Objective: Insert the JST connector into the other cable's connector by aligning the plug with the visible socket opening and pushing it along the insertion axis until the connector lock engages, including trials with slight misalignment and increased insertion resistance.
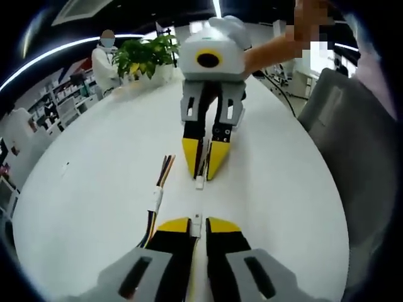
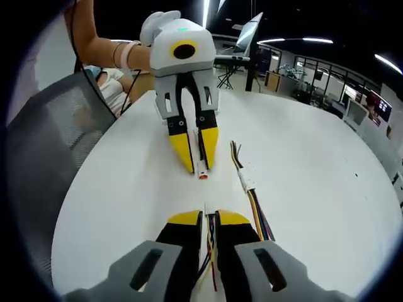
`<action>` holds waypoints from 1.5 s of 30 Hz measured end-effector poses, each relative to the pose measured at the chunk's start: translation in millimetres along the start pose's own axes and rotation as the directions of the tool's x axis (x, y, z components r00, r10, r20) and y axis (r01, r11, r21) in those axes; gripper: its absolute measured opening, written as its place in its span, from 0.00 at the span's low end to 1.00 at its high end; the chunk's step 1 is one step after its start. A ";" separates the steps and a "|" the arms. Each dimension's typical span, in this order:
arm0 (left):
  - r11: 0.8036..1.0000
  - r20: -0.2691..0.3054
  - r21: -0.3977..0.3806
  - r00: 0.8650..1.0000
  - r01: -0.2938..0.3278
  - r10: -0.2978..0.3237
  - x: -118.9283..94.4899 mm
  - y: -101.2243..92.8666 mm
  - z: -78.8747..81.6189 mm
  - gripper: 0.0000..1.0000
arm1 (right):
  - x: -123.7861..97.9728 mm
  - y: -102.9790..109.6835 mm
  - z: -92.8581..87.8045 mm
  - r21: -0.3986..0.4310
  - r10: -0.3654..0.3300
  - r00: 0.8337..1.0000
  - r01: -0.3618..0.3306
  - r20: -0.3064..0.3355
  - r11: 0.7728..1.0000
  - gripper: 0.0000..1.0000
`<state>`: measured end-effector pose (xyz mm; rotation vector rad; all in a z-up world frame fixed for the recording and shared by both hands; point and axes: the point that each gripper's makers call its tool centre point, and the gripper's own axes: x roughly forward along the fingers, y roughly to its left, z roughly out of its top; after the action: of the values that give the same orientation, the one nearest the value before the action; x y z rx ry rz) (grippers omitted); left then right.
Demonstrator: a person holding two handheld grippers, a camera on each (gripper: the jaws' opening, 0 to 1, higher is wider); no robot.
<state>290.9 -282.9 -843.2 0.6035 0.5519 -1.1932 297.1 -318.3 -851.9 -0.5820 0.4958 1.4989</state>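
Nearest my lens in the left gripper view, the yellow-tipped black left gripper (image 1: 198, 225) has its jaws drawn close on a small white JST connector (image 1: 197, 224), which stands between the tips. Facing it from the far side is the right gripper (image 1: 203, 165), yellow-tipped with a grey-white body, clamped on the second small white connector (image 1: 199, 183) that juts from its tips. I note a bare gap of white round tabletop (image 1: 94, 207) between the two connectors (not yet mated, roughly in line).

In the right gripper view, the right gripper (image 2: 208, 220) is closed on thin coloured wires (image 2: 211, 251) running down between its jaws; I see only a sliver of its connector at the tips. Opposite, the left gripper (image 2: 196, 158) holds its connector (image 2: 203, 170) pointing toward me.

A spare multicoloured wire harness with a white inline connector (image 1: 157, 198) lies on the table just left of the left gripper. A green potted plant (image 1: 146, 55) stands at the table's far end, and a grey mesh chair (image 2: 47, 157) sits beside the table.
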 end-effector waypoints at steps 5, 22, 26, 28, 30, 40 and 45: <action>1.000 -0.004 -0.012 1.000 0.005 -0.005 1.0 -0.1 -3.5 0.01 | 0.9 0.7 -2.1 0.009 0.005 1.000 -0.005 -0.001 1.000 0.04; 0.998 0.049 -0.059 0.999 0.007 -0.004 1.5 2.1 -4.9 0.00 | 1.6 2.8 0.9 0.025 0.004 1.000 -0.004 0.024 1.000 0.05; 0.997 0.063 -0.078 0.998 0.006 -0.002 0.9 3.3 -6.3 0.00 | 1.2 2.4 0.6 0.022 0.007 1.000 -0.007 0.031 1.000 0.04; 0.997 0.071 -0.081 0.998 0.004 0.001 0.7 3.7 -6.7 0.00 | 1.4 2.3 0.8 0.022 0.007 0.999 -0.007 0.032 1.000 0.04; 0.997 0.076 -0.083 0.997 0.003 0.003 0.5 4.2 -7.0 0.00 | 1.5 2.1 0.9 0.022 0.006 0.999 -0.006 0.032 1.000 0.04; 0.991 0.084 -0.132 0.996 0.019 -0.008 0.5 1.3 -3.3 0.00 | 2.4 1.1 1.7 0.035 -0.002 1.000 0.001 0.027 0.999 0.03; 0.984 0.076 -0.175 0.997 0.016 -0.003 0.0 1.3 -3.8 0.00 | 0.3 1.6 3.6 0.039 -0.007 1.000 0.006 0.023 0.999 0.03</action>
<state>291.8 -279.9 -845.8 0.4048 0.5893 -1.1576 295.4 -315.8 -849.4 -0.5353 0.5040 1.4853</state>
